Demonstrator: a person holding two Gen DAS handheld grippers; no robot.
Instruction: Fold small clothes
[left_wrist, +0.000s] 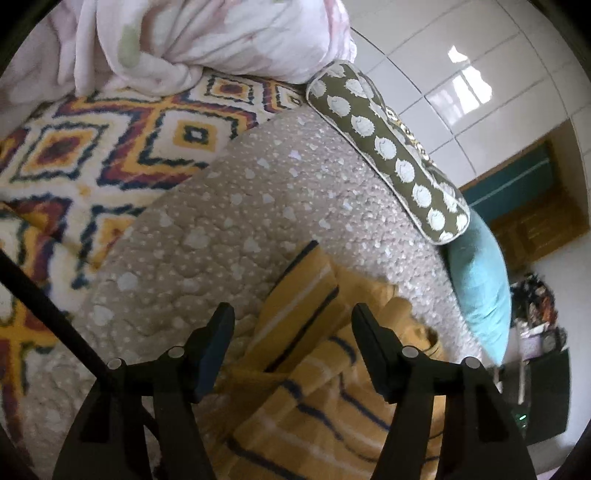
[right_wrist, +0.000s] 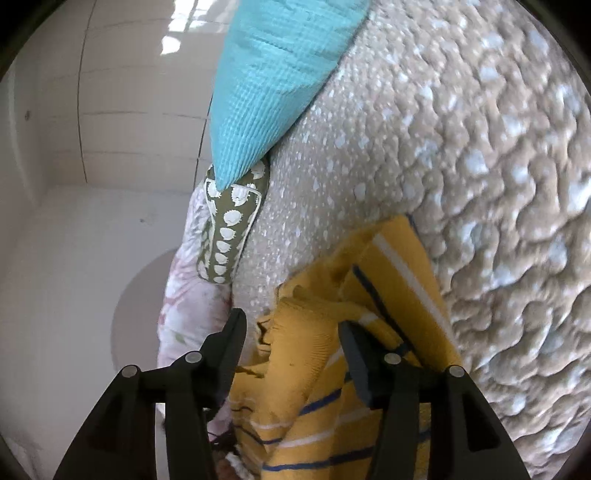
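A small yellow garment with navy and white stripes (left_wrist: 306, 332) lies crumpled on a beige quilted bedspread with white spots (left_wrist: 229, 206). My left gripper (left_wrist: 291, 314) is open and hovers just above the garment, its fingers either side of a striped fold. In the right wrist view the same garment (right_wrist: 314, 369) is bunched up with its ribbed edge showing. My right gripper (right_wrist: 291, 325) is open over that bunched part, holding nothing. The bedspread (right_wrist: 461, 184) fills the right of that view.
A patterned rug-like blanket (left_wrist: 92, 147) lies left of the bedspread. A pink floral quilt (left_wrist: 207, 37) is heaped at the far end. An olive cushion with white spots (left_wrist: 391, 147) and a turquoise pillow (left_wrist: 480, 280) line the right edge, both also visible in the right wrist view (right_wrist: 229, 221), (right_wrist: 273, 74). A white tiled wall (left_wrist: 480, 55) stands beyond.
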